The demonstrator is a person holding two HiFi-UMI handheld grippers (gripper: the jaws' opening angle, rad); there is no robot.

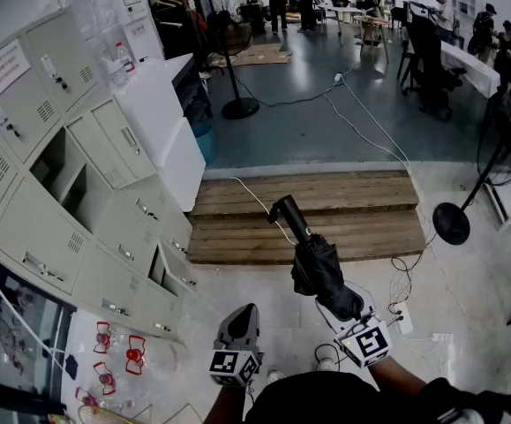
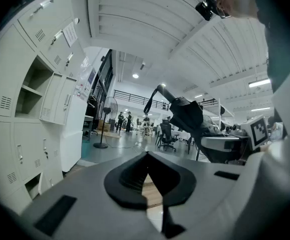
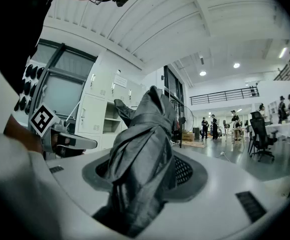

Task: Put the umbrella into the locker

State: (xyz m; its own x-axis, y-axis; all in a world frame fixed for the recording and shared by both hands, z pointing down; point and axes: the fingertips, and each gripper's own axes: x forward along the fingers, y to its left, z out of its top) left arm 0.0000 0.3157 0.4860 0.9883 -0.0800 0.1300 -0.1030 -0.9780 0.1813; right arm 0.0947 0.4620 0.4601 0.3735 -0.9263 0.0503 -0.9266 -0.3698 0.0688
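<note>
A folded black umbrella [image 1: 312,259] [image 3: 145,154] is held level in mid-air, its handle [image 1: 287,215] pointing away from me. My right gripper [image 1: 348,306] is shut on its bunched fabric. In the left gripper view the umbrella [image 2: 185,115] shows up and to the right. My left gripper [image 1: 240,323] hangs lower left with its jaws together and nothing between them. The grey locker bank [image 1: 70,184] stands at the left, with an open compartment [image 1: 61,173] in its middle and an open-doored one [image 1: 169,272] lower down; in the left gripper view an open compartment [image 2: 30,90] shows too.
A wooden step platform [image 1: 308,215] lies ahead with a white cable across it. Two standing fans [image 1: 229,42] [image 1: 484,179] and a power strip [image 1: 402,318] stand on the floor. Red-and-clear items [image 1: 118,360] lie at the locker's foot. People and desks fill the far room.
</note>
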